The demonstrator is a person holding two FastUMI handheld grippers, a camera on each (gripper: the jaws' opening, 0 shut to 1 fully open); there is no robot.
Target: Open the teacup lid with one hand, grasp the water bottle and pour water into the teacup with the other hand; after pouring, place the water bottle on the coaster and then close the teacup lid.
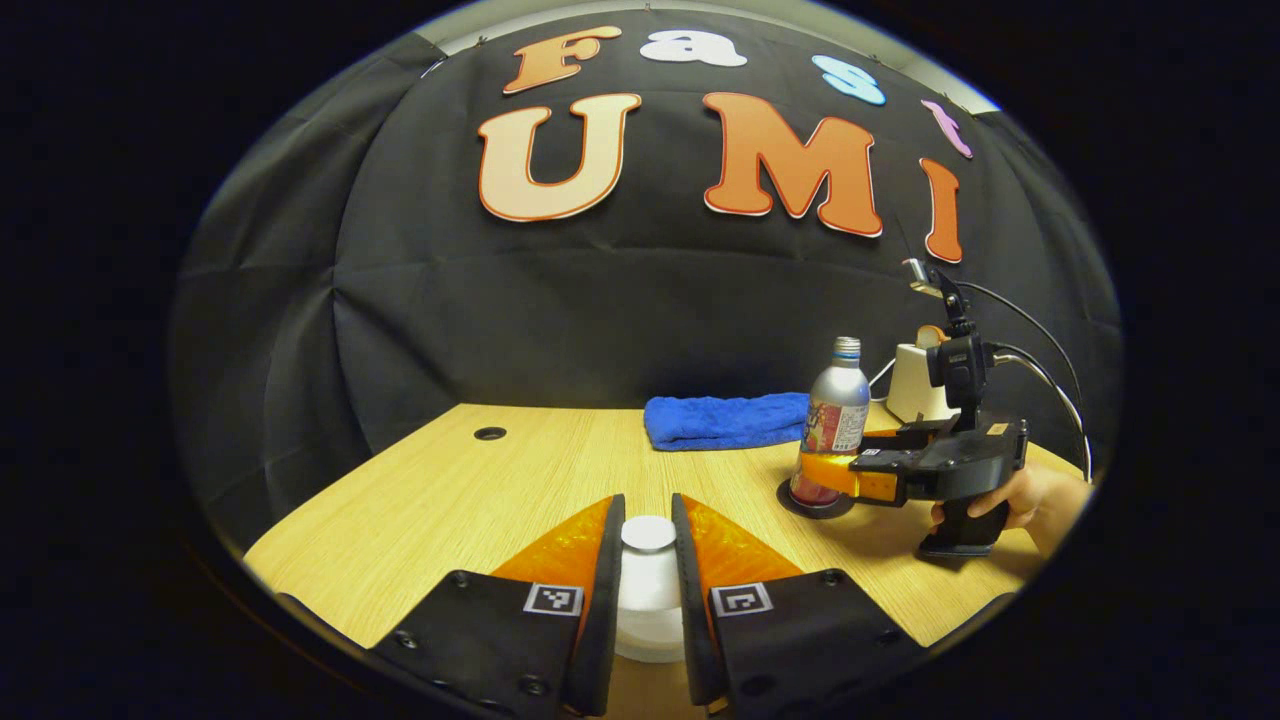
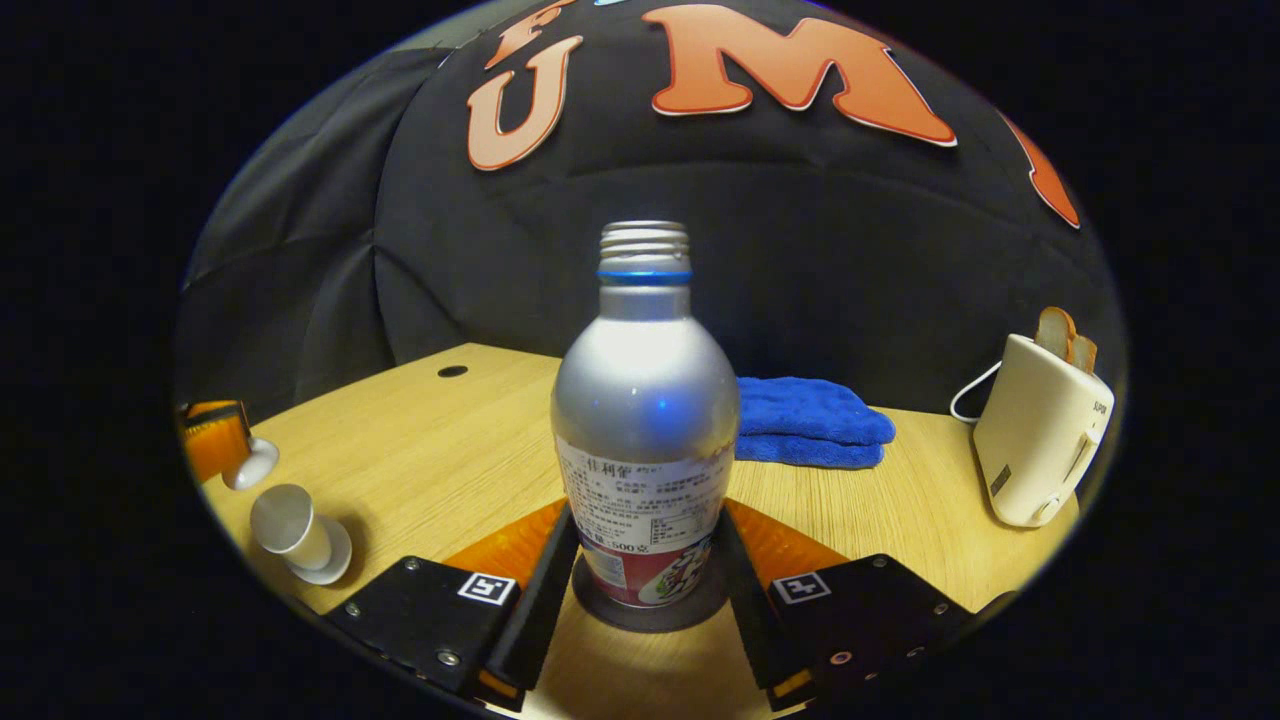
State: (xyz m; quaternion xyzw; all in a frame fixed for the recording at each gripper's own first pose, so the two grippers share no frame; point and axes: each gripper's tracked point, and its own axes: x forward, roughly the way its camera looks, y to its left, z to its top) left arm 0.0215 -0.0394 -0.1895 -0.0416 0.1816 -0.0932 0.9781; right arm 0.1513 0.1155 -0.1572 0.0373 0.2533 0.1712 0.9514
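Note:
A silver water bottle with no cap stands upright on a dark round coaster. My right gripper is shut on its lower body, one finger on each side. In the left gripper view the bottle, the coaster and the right gripper are at the right, with a hand on the grip. My left gripper is shut on the white teacup lid. In the right gripper view the lid hangs at the left gripper, apart from the white teacup on its saucer.
A folded blue towel lies at the back of the wooden table. A cream toaster with bread in it stands at the back right, with a cable behind it. There is a cable hole in the table at the back left.

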